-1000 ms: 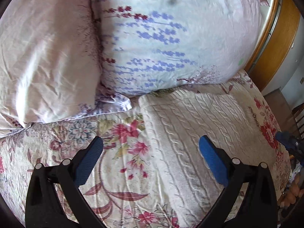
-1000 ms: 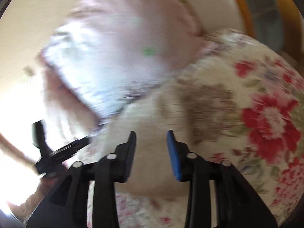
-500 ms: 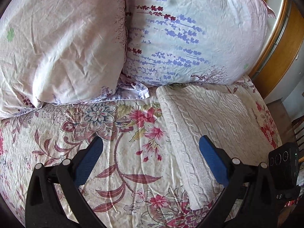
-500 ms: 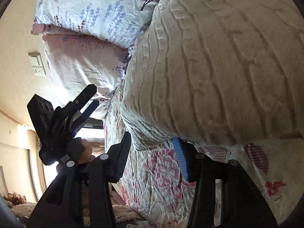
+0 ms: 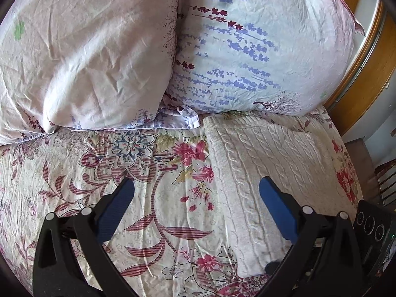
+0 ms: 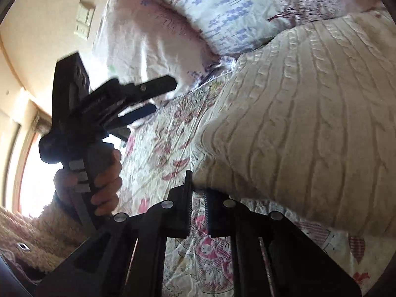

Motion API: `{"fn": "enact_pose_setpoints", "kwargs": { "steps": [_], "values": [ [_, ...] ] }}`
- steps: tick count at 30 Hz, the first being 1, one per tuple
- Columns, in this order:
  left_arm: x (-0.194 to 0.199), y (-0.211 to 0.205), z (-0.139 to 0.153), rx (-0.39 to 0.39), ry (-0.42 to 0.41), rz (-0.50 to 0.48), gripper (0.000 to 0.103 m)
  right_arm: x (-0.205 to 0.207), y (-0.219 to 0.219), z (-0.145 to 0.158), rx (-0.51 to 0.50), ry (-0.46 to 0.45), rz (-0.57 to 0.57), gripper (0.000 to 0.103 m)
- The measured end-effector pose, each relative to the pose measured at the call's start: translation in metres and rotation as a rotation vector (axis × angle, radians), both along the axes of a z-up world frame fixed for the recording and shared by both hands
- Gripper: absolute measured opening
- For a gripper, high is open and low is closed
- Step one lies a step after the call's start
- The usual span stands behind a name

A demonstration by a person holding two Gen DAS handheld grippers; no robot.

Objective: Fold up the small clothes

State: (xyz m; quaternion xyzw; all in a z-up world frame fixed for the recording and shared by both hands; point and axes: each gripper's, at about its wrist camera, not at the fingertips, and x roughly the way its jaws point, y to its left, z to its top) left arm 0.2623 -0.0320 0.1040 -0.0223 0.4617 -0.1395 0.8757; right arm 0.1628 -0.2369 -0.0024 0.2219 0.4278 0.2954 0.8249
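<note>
Cream cable-knit sweater (image 5: pixel 269 163) lies folded flat on the bed's floral bedspread (image 5: pixel 138 173); all places below are given relative to this sweater.

Far edge of the sweater touches the lavender-print pillow (image 5: pixel 247 49). A pale pink pillow (image 5: pixel 86 49) sits beyond and to the left of it, touching the lavender one. A wooden headboard (image 5: pixel 366 74) curves past its far right corner.

Left tool (image 5: pixel 198 203): jaws wide, nothing between the blue pads. It hangs above the sweater's left edge, one pad over the bedspread, the other over the knit. Contact with the fabric cannot be told. In the right wrist view the left tool (image 6: pixel 148 99) shows in blur to the left of the sweater, gripped by the person's hand (image 6: pixel 104 180) with a fuzzy beige sleeve (image 6: pixel 37 235) below it.

Right tool (image 6: pixel 198 195): jaws have just been closing and now stand narrow, nearly together, at the sweater's near corner (image 6: pixel 205 173). The knit edge sits right at the fingertips and appears pinched between them, though the fabric inside the gap is partly hidden. That corner bulges up off the bedspread.

A wall switch plate (image 6: pixel 84 19) shows far to the left of the sweater, past the pillows.
</note>
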Motion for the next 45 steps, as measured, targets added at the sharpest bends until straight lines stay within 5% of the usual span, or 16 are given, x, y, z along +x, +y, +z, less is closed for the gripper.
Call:
{"fn": "enact_pose_setpoints", "kwargs": {
  "steps": [3,6,10,14,19,21,29,32,36,39,41,45],
  "values": [
    [-0.001,0.0,-0.001,-0.027,0.009,-0.028,0.101,-0.003,0.018,-0.017,-0.14,0.075,0.099,0.009],
    [-0.009,-0.001,-0.001,-0.052,-0.004,-0.089,0.101,-0.036,-0.005,0.012,-0.073,-0.027,0.116,0.009],
    [-0.031,-0.005,-0.004,-0.057,-0.063,-0.187,0.101,-0.058,-0.08,0.06,-0.06,-0.167,-0.157,0.011],
    [-0.053,-0.018,-0.01,-0.034,-0.128,-0.27,0.101,-0.051,-0.146,0.049,-0.153,-0.04,-0.424,0.034],
    [-0.072,-0.037,-0.014,-0.001,-0.19,-0.348,0.101,-0.042,-0.162,0.014,-0.011,0.083,-0.439,0.033],
    [-0.077,-0.044,-0.017,0.026,-0.205,-0.381,0.101,-0.035,-0.153,0.009,-0.046,0.067,-0.434,0.011],
    [-0.08,-0.063,-0.035,0.058,-0.149,-0.445,0.101,-0.031,-0.177,0.025,-0.198,0.016,-0.56,0.011],
    [-0.079,-0.067,-0.042,0.064,-0.126,-0.458,0.101,-0.024,-0.174,0.008,-0.247,0.066,-0.562,0.011],
    [-0.072,-0.055,-0.038,0.007,-0.106,-0.416,0.101,-0.025,-0.179,0.003,-0.16,0.071,-0.54,0.013],
    [-0.055,-0.032,-0.025,-0.074,-0.102,-0.322,0.101,-0.037,-0.191,0.028,-0.135,0.001,-0.574,0.034],
    [-0.039,-0.02,-0.022,-0.127,-0.075,-0.262,0.101,-0.037,-0.201,0.043,-0.102,-0.051,-0.616,0.063],
    [-0.014,-0.014,-0.021,-0.171,-0.049,-0.193,0.101,0.005,-0.216,0.043,-0.018,0.037,-0.618,0.064]
  ]
}}
